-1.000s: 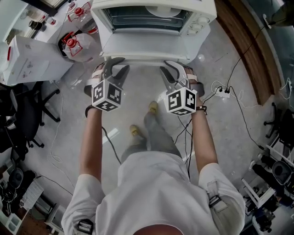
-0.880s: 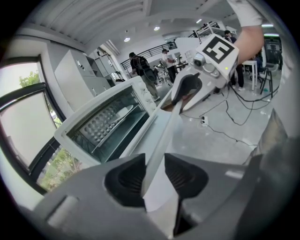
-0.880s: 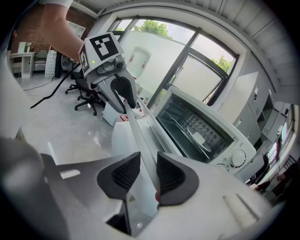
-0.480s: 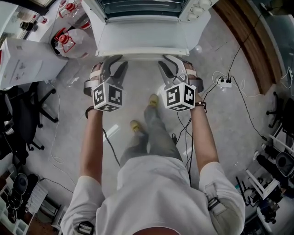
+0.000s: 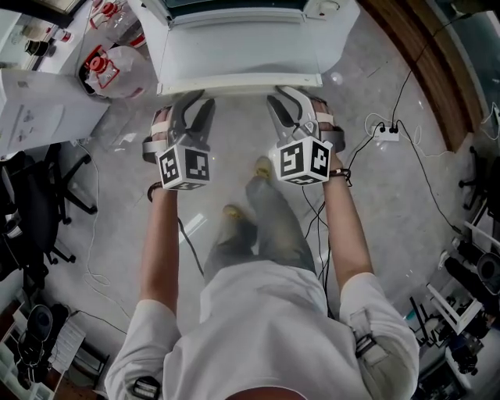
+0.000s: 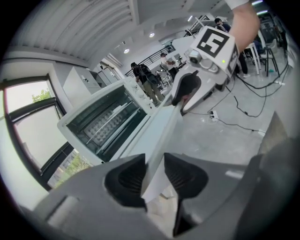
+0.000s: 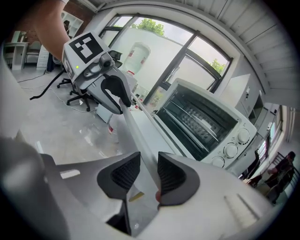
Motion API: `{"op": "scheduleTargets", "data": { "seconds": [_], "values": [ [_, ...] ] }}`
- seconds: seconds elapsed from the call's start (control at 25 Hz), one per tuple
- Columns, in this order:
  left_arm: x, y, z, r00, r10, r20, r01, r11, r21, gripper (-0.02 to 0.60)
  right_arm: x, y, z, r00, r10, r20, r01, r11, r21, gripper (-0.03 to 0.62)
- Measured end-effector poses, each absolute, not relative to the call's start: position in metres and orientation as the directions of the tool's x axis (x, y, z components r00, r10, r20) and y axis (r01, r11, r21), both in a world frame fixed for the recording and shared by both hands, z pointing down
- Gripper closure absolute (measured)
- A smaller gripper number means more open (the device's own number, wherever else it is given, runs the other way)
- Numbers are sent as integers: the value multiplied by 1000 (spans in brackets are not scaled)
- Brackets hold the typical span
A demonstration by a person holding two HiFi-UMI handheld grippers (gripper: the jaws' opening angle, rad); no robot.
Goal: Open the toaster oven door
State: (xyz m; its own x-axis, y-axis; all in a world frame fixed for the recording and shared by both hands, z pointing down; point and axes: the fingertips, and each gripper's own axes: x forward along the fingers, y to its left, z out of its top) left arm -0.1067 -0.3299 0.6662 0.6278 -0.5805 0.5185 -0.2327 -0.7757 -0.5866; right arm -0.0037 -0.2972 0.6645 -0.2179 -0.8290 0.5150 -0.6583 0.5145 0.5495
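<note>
The white toaster oven (image 5: pixel 234 9) stands at the top of the head view, its door (image 5: pixel 242 51) folded down flat toward me. My left gripper (image 5: pixel 193 100) has the left part of the door's front edge between its jaws, which are closing a little on it. In the left gripper view the door edge (image 6: pixel 163 136) runs between both pads (image 6: pixel 125 180). My right gripper (image 5: pixel 286 98) is shut on the right part of the same edge (image 7: pixel 140 145). The oven's dark inside and rack (image 7: pixel 199 124) lie open, with knobs (image 7: pixel 232 150) at the right.
Plastic jugs with red caps (image 5: pixel 105 66) and a white box (image 5: pixel 39 109) sit left of the oven. An office chair (image 5: pixel 43 195) stands further left. A power strip (image 5: pixel 384 131) and cables lie on the floor at the right. People stand far off (image 6: pixel 145 79).
The oven and its door have slid toward the top of the head view, so less of the oven's inside shows. Both grippers have stayed on the door's front edge.
</note>
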Motion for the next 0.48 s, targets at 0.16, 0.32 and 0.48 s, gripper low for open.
{"op": "scheduleTargets", "data": {
  "seconds": [0.16,0.32,0.48],
  "values": [
    [-109,-327,684,639,-604,476,-254,-750,-611,463,-7,-295,682,-197,-852,485,-672,478,566,493],
    [-109,-325,702,654,-614,443,-265,-734,-625,462,-7,-294,699,-189,-874,447,-704,438,559,494],
    [-109,-324,718,664,-620,417,-278,-723,-633,459,-7,-294,715,-171,-892,418,-713,405,573,494]
  ]
}}
